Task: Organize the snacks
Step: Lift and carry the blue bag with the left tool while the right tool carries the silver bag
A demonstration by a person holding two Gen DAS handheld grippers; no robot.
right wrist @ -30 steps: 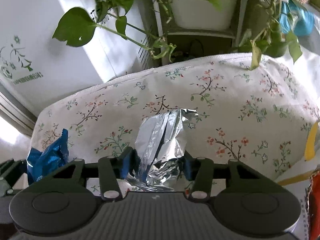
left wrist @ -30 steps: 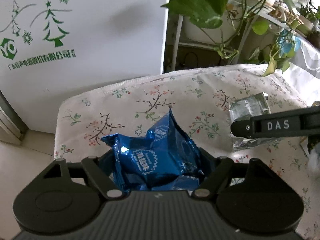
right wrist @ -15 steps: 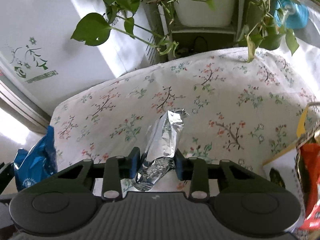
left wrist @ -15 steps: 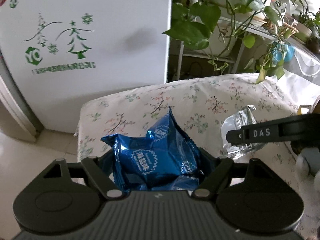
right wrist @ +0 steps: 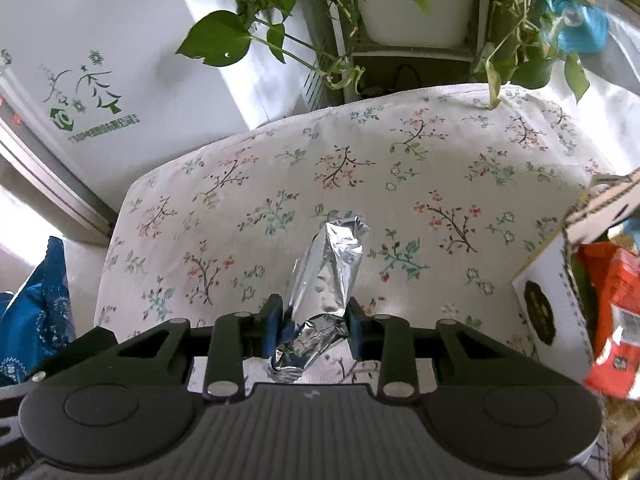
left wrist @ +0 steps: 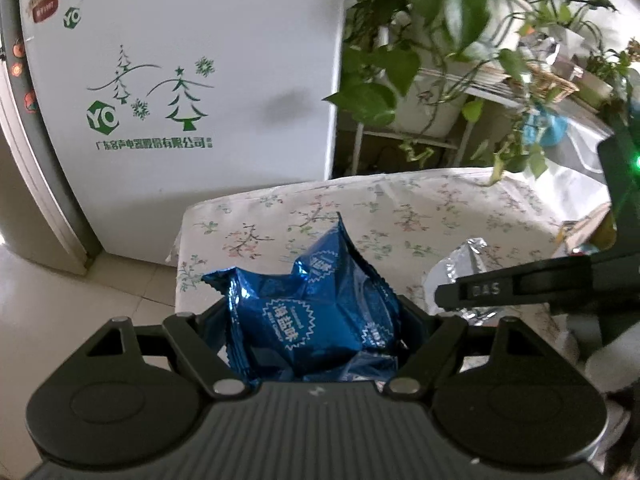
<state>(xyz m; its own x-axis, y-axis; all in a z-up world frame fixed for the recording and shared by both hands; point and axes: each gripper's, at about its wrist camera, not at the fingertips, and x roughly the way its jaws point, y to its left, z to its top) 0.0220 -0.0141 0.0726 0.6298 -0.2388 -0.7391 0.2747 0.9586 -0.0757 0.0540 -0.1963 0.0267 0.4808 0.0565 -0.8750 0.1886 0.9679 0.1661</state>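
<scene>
1. Looking right in the right wrist view, we see a box (right wrist: 560, 304) cut off by the frame edge.
2. Low centre, our left gripper (left wrist: 316, 332) clamps a puffy blue snack bag (left wrist: 316, 312).
3. Our right gripper (right wrist: 314, 320) pinches a crumpled silver packet (right wrist: 328, 276), its jaws just having closed.

Home; fridge (left wrist: 192, 92), houseplants (right wrist: 256, 36)

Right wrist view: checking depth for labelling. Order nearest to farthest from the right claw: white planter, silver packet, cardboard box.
1. silver packet, pinched in the right claw.
2. cardboard box, right, on the table.
3. white planter, top, beyond the table's far edge.
</scene>
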